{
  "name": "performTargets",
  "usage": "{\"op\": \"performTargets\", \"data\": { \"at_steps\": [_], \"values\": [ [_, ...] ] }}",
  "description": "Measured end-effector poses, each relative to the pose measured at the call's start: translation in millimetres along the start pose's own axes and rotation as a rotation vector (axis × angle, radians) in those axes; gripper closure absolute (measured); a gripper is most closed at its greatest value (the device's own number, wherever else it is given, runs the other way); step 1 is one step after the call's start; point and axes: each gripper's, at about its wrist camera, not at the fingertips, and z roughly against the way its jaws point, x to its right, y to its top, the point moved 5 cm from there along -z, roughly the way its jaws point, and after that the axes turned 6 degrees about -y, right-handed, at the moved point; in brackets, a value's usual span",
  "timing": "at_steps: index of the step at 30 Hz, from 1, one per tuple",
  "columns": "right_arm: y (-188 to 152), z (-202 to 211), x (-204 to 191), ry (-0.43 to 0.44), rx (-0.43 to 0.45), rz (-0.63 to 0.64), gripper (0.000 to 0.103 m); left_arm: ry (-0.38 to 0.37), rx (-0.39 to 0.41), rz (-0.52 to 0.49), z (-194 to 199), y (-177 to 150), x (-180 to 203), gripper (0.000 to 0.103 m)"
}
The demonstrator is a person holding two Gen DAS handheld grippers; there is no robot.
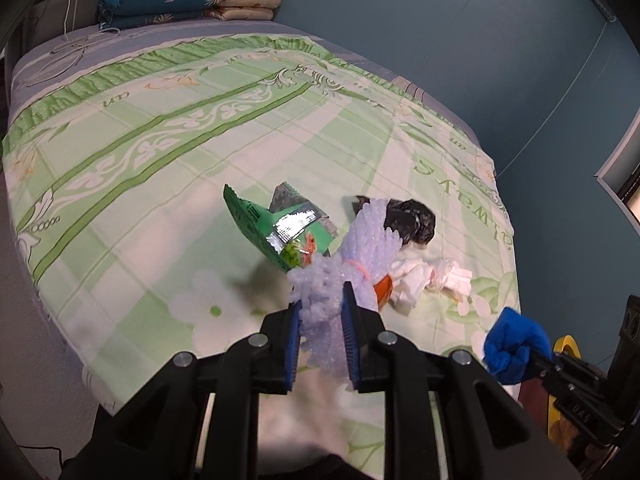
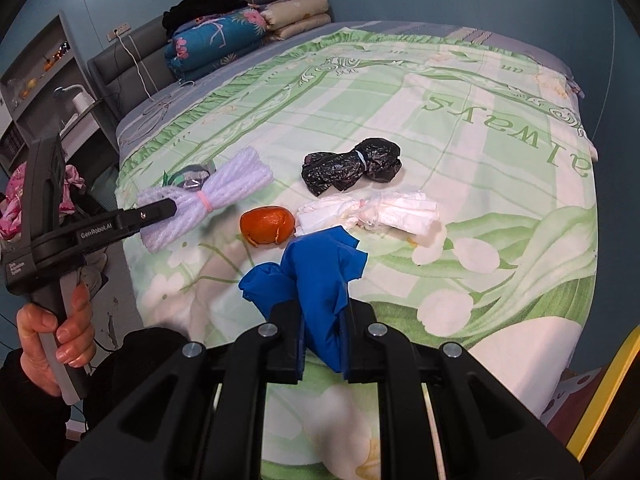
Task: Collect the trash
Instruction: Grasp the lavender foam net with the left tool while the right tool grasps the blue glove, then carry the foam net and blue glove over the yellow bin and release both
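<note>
Blue cloth point(image 2: 316, 280) is pinched in the right tongs point(image 2: 322, 344), bunched up over the near edge of the bed point(image 2: 520, 184). White foam netting point(image 1: 344, 276) (tied with a pink band) is pinched in the left tongs point(image 1: 320, 344), which are gripped by a hand point(image 2: 56, 336) seen at the left of the right wrist view. Left lying on the green flowered bedspread are an orange peel point(image 2: 267, 226), a wad of white tissue point(image 2: 368, 212) beside it, a knotted black bag point(image 2: 352, 164) farther back, and a green snack wrapper point(image 1: 272, 228) behind the netting. Folded quilts point(image 2: 224, 36) are stacked at the head of the bed.
</note>
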Motion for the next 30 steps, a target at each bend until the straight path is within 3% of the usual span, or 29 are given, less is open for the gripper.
{"op": "performTargets", "data": {
  "at_steps": [9, 18, 24, 30],
  "values": [
    [-3.9, 16.1, -1.0, 0.01, 0.019, 0.007, 0.091, -0.012, -0.099, 0.071, -12.2, -45.8, -24.0, 0.084],
    [-4.6, 26.0, -5.5, 0.037, 0.035, 0.012, 0.091, -0.017, -0.164, 0.021, -20.1, -70.9, -6.6, 0.084],
    [-3.7, 34.2, 0.8, 0.042, 0.051, 0.002, 0.091, -0.031, -0.167, -0.052, -23.3, -71.7, 24.3, 0.088],
    [-3.1, 50.8, 11.5, 0.037, 0.084, -0.015, 0.091, -0.065, -0.121, -0.091, -9.2, -61.4, 50.5, 0.089]
  ]
}}
